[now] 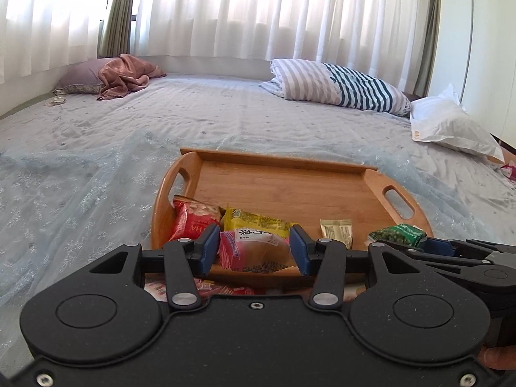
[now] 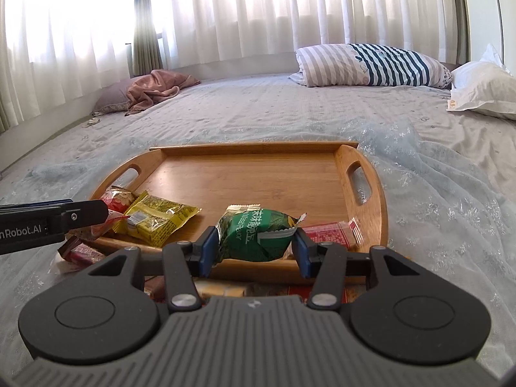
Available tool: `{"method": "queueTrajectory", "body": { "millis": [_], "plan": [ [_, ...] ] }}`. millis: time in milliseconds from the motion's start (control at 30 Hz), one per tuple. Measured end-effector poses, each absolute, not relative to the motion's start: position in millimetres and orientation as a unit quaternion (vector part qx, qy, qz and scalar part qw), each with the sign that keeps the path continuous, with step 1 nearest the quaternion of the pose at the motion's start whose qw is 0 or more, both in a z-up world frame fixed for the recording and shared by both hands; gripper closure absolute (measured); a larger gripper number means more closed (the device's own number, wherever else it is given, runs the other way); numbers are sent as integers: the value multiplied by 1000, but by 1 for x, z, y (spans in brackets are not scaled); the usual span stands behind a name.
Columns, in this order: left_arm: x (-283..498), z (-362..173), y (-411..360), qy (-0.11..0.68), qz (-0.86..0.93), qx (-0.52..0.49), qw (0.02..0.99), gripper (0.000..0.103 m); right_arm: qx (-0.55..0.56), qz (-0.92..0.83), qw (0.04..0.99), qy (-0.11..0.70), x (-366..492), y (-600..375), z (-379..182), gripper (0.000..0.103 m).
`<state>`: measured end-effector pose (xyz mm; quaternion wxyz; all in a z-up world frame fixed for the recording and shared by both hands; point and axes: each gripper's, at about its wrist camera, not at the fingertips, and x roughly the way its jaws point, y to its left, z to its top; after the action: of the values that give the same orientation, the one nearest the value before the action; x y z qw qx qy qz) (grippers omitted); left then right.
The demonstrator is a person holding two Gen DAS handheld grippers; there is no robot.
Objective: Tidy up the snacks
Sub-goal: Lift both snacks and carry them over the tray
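Gripping a pink snack packet (image 1: 254, 251), the left gripper (image 1: 254, 250) fingers; right gripper (image 2: 254, 246) fingers clamp a green packet (image 2: 258, 235) over the wooden tray (image 2: 258, 174)

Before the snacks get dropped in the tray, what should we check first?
1. Left gripper shut on the pink-and-clear bun packet: ok.
2. Right gripper shut on the green crinkly snack packet: ok.
3. Bare floor free in the wooden two-handled tray: ok.
4. Yellow packet lies inside the tray: ok.
5. Snacks left on the bed, outside the tray's near edge: not ok.
6. Both grippers clear of each other: ok.
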<state>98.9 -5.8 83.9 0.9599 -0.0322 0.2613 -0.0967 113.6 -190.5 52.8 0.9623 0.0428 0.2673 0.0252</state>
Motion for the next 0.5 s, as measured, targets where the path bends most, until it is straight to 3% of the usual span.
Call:
{"method": "queueTrajectory", "body": {
  "millis": [500],
  "plan": [
    [136,87,-32,253,-111,-32,960,57,52,15,964,262,143,-204,61,49]
  ]
}}
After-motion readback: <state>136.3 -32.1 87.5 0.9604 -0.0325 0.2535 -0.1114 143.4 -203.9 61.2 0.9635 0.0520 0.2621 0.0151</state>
